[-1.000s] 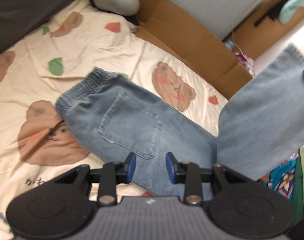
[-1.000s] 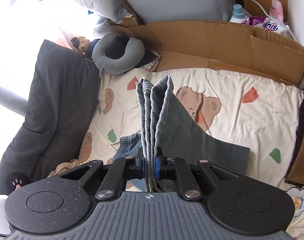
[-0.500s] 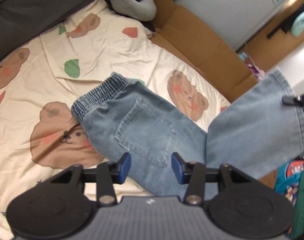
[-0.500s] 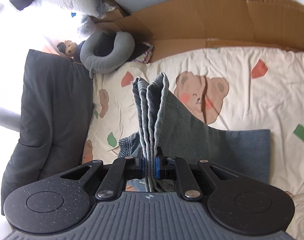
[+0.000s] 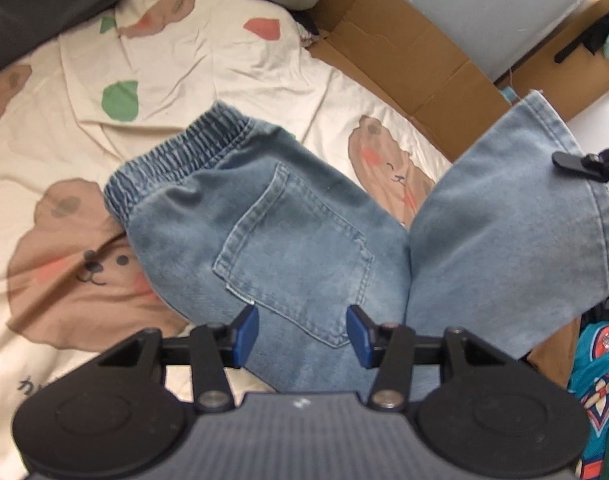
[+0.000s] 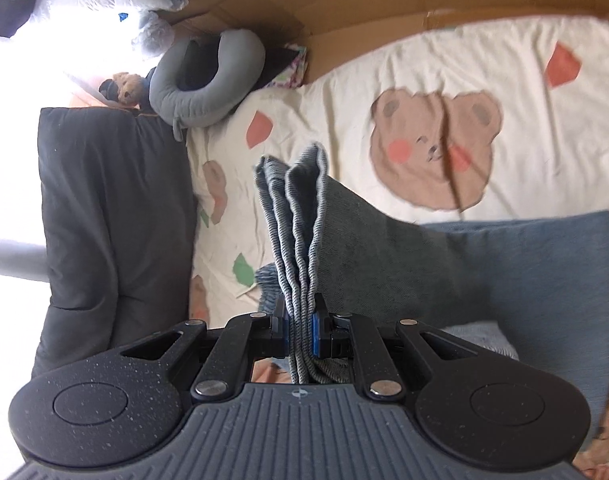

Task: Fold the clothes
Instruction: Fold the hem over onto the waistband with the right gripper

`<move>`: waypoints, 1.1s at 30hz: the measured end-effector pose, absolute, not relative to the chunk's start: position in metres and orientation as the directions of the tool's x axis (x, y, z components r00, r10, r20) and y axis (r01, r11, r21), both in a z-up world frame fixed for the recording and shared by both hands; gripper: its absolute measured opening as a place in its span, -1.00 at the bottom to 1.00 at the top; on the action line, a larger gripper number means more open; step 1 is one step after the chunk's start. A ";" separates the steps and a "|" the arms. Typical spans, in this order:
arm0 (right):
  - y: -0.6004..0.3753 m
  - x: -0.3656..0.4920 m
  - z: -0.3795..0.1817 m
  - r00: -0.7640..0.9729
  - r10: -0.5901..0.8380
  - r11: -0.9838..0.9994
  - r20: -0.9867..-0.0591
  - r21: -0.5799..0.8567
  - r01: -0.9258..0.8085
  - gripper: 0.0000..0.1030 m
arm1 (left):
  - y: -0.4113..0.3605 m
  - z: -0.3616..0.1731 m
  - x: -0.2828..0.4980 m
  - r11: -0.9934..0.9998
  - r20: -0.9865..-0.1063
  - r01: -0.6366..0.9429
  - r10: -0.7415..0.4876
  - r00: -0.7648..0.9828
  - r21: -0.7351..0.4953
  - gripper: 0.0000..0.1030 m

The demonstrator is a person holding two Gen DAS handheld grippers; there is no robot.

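Right gripper (image 6: 300, 330) jaws clamped on jeans (image 5: 304, 240) hem, leg lifted; left gripper (image 5: 302, 330) jaws apart above pocket.

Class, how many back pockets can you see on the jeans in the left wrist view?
1. The back pocket sits just below the elastic waistband; another may be hidden underneath the folded jeans.

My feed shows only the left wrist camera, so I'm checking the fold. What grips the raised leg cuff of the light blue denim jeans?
Observer: The right gripper, jaws shut on the bunched cuff of the light blue denim jeans.
Operator: How many layers?
Observer: Several stacked hem folds stand upright between the jaws.
Operator: What lies beyond it?
Observer: A grey U-shaped neck pillow beside a dark grey cushion.
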State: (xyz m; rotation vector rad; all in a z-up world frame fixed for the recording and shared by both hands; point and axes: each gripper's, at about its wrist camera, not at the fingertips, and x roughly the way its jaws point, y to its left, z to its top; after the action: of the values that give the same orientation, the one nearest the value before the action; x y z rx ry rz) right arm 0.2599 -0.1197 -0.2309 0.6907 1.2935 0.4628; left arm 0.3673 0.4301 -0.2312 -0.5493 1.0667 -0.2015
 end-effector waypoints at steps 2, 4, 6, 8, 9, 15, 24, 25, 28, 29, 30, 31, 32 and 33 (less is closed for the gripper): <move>-0.109 0.261 -0.242 0.217 0.675 0.710 -0.705 0.701 0.067 -0.83 | 0.433 -0.240 0.369 0.844 -0.775 -0.121 -0.410 0.482 -0.522 0.00; -0.099 0.262 -0.253 0.207 0.687 0.700 -0.696 0.711 0.067 -0.83 | 0.437 -0.245 0.369 0.843 -0.774 -0.133 -0.401 0.490 -0.521 0.00; -0.089 0.263 -0.262 0.198 0.701 0.688 -0.685 0.723 0.065 -0.83 | 0.443 -0.250 0.370 0.843 -0.776 -0.150 -0.387 0.498 -0.517 0.00; -0.077 0.264 -0.271 0.191 0.714 0.676 -0.674 0.734 0.063 -0.83 | 0.449 -0.255 0.371 0.840 -0.778 -0.170 -0.375 0.505 -0.515 0.00; -0.071 0.264 -0.276 0.186 0.721 0.669 -0.668 0.740 0.066 -0.83 | 0.452 -0.257 0.371 0.839 -0.779 -0.180 -0.368 0.508 -0.513 0.00; -0.036 0.265 -0.309 0.137 0.748 0.647 -0.649 0.760 0.070 -0.83 | 0.466 -0.264 0.368 0.854 -0.778 -0.199 -0.311 0.546 -0.481 -0.01; 0.009 0.273 -0.348 0.080 0.737 0.668 -0.671 0.742 0.057 -0.82 | 0.485 -0.272 0.357 0.851 -0.750 -0.237 -0.241 0.616 -0.469 -0.01; 0.015 0.274 -0.351 0.075 0.732 0.675 -0.677 0.736 0.054 -0.81 | 0.486 -0.272 0.356 0.846 -0.744 -0.242 -0.239 0.624 -0.475 -0.01; 0.030 0.279 -0.364 0.062 0.714 0.695 -0.697 0.717 0.057 -0.72 | 0.490 -0.274 0.353 0.832 -0.735 -0.260 -0.234 0.636 -0.490 -0.01; 0.035 0.280 -0.369 0.060 0.708 0.702 -0.704 0.710 0.059 -0.69 | 0.491 -0.274 0.353 0.830 -0.734 -0.265 -0.231 0.638 -0.491 -0.01; 0.039 0.282 -0.373 0.056 0.703 0.706 -0.709 0.705 0.067 -0.61 | 0.492 -0.275 0.353 0.827 -0.733 -0.270 -0.229 0.640 -0.493 -0.01; 0.042 0.284 -0.375 0.048 0.702 0.707 -0.711 0.703 0.075 -0.55 | 0.493 -0.276 0.353 0.826 -0.733 -0.274 -0.225 0.642 -0.493 -0.01; 0.045 0.285 -0.377 0.038 0.701 0.708 -0.712 0.702 0.082 -0.53 | 0.493 -0.276 0.353 0.826 -0.732 -0.276 -0.221 0.644 -0.492 -0.01; 0.049 0.287 -0.379 0.029 0.701 0.708 -0.712 0.701 0.090 -0.43 | 0.494 -0.275 0.352 0.826 -0.732 -0.277 -0.219 0.646 -0.492 -0.01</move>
State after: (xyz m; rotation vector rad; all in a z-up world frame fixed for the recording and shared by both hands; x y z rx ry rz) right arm 0.2869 0.0486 -0.3793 0.6844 1.4901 0.5336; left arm 0.3524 0.4940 -0.2752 -0.6192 0.8834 0.0354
